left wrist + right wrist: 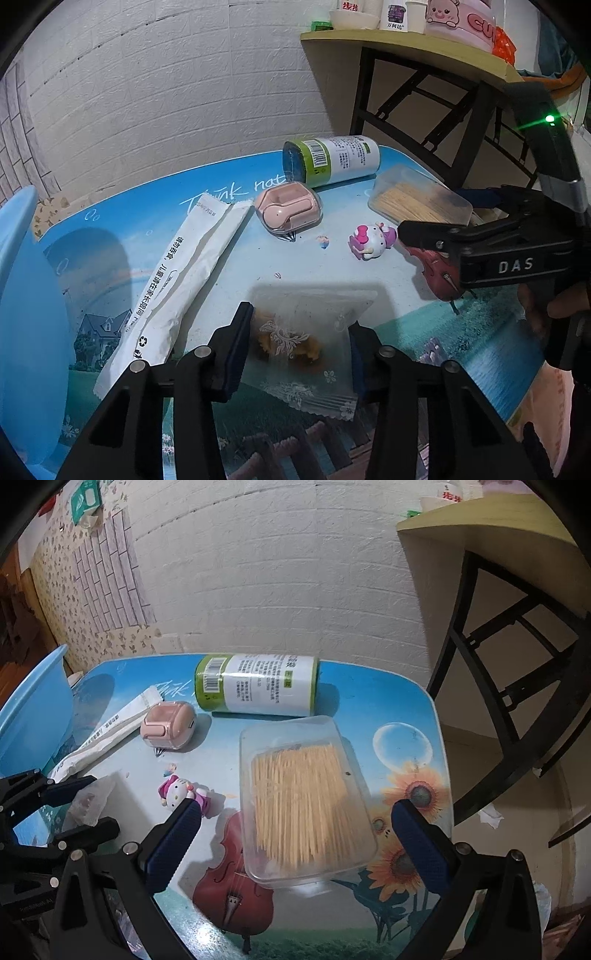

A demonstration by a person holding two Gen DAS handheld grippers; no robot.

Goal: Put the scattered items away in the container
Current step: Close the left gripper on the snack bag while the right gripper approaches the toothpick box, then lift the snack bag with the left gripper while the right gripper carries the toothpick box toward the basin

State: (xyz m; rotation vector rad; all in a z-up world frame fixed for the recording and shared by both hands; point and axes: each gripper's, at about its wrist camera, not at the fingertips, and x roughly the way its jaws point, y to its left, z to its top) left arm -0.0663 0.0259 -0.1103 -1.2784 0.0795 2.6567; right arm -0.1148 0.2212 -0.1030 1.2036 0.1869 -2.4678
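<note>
**Me:** Snack packet, the clear one with the flower print, lies flat on the table at six o'clock in my left view, right between my left tongs. They stand apart around it, each pad near an edge, not yet pinching as far as I can tell.

**Helper:** How will it handle?

**Me:** Light, soft and crinkly, I judge. The film looks slippery and the brown lump inside may crush. I'd close gently across the filled middle, not on the flat seal.

**Helper:** And your other hand?

**Me:** My right tongs are wide apart either side of the toothpick box, holding nothing. That box looks stiff but smooth, so I'd take it across its narrow sides.

**Helper:** Where does it all go?

**Me:** The blue basin, at nine o'clock in the right view.
</note>
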